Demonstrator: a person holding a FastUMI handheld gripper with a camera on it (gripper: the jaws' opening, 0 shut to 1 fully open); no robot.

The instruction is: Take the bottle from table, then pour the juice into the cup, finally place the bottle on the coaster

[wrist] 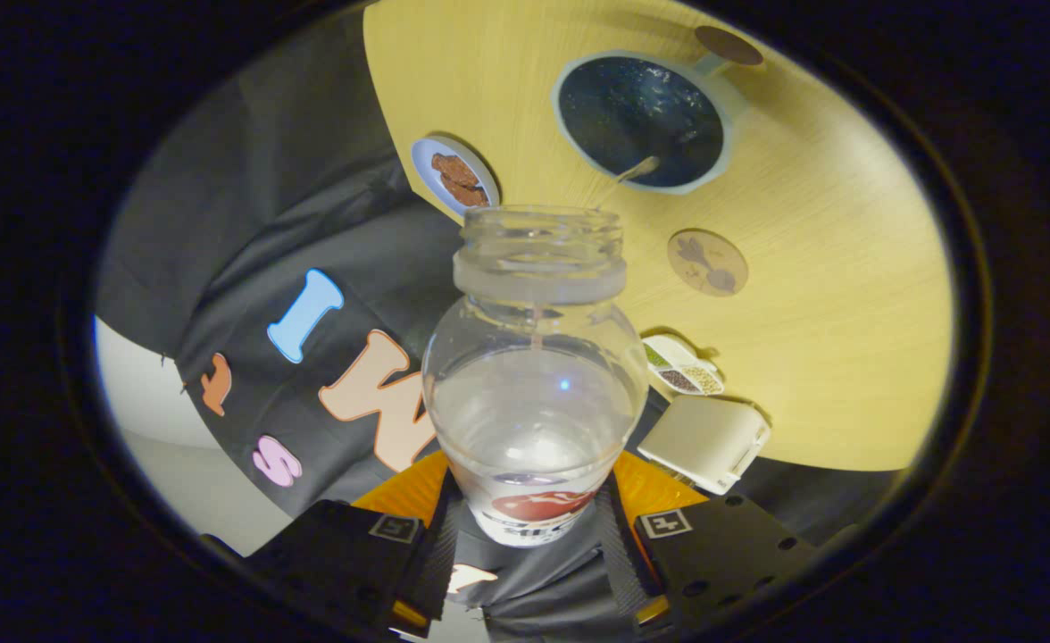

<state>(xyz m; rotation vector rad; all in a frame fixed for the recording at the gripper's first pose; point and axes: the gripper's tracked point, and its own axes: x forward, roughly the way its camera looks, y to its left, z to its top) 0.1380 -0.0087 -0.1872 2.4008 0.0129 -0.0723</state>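
My gripper (529, 527) is shut on a clear, uncapped plastic bottle (534, 384), both fingers pressing on its labelled lower body. The bottle is tipped forward, held high above the table, with clear liquid inside. A thin stream (628, 174) runs from its mouth into the pale blue cup (643, 121) on the table beyond the fingers; the cup's inside looks dark. A round wooden coaster (708, 262) with a dark plant motif lies on the table beside the bottle's neck, nearer to me than the cup.
The light wooden table (846, 313) has a small blue plate of brown snacks (454, 174) at its edge, a divided dish of seeds (684, 364), a cream toaster-like box (708, 439) and a brown disc (729, 45) past the cup.
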